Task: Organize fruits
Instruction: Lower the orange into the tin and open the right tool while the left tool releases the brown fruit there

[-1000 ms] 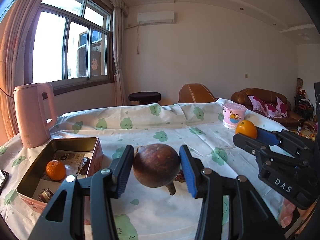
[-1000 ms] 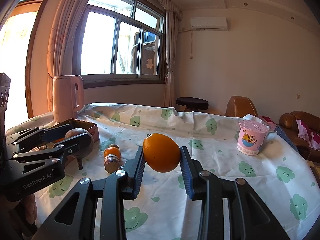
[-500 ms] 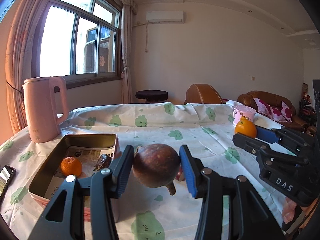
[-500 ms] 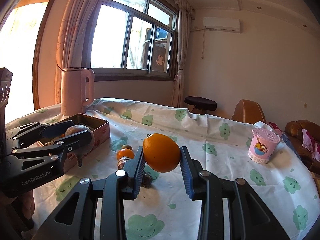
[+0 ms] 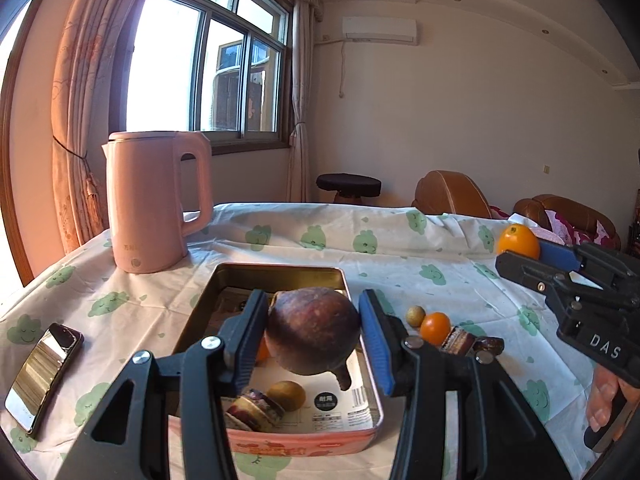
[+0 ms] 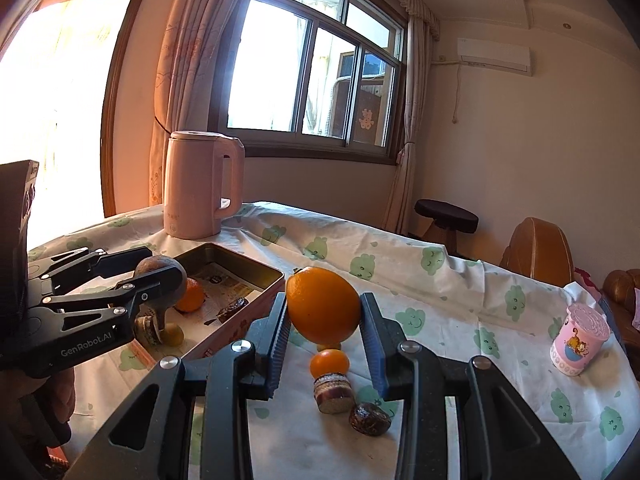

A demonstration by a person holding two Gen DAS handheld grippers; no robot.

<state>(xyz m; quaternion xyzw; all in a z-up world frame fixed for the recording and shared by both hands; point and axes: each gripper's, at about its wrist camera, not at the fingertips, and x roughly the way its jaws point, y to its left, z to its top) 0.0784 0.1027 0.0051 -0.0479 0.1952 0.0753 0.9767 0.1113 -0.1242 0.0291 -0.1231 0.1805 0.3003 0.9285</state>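
My left gripper point(image 5: 314, 334) is shut on a dark brown round fruit with a stem point(image 5: 312, 330) and holds it above the open metal tin point(image 5: 280, 270). The tin holds a small orange, a yellow-brown fruit point(image 5: 286, 395) and a wrapped snack point(image 5: 254, 408). My right gripper point(image 6: 324, 330) is shut on a large orange point(image 6: 323, 304), held above the tablecloth to the right of the tin point(image 6: 240, 266). A small tangerine point(image 6: 329, 363), a snack point(image 6: 334, 390) and a dark date point(image 6: 370, 418) lie on the cloth below it.
A pink kettle point(image 5: 154, 204) stands behind the tin. A phone point(image 5: 42, 366) lies at the left of the table. A pink cup point(image 6: 580, 338) stands at the right. A small round fruit point(image 5: 415, 316) lies by the tangerine point(image 5: 436, 327).
My left gripper has moved left with the brown fruit, from beside the tin to above it. My right gripper with the orange has followed to the left, nearer the tin.
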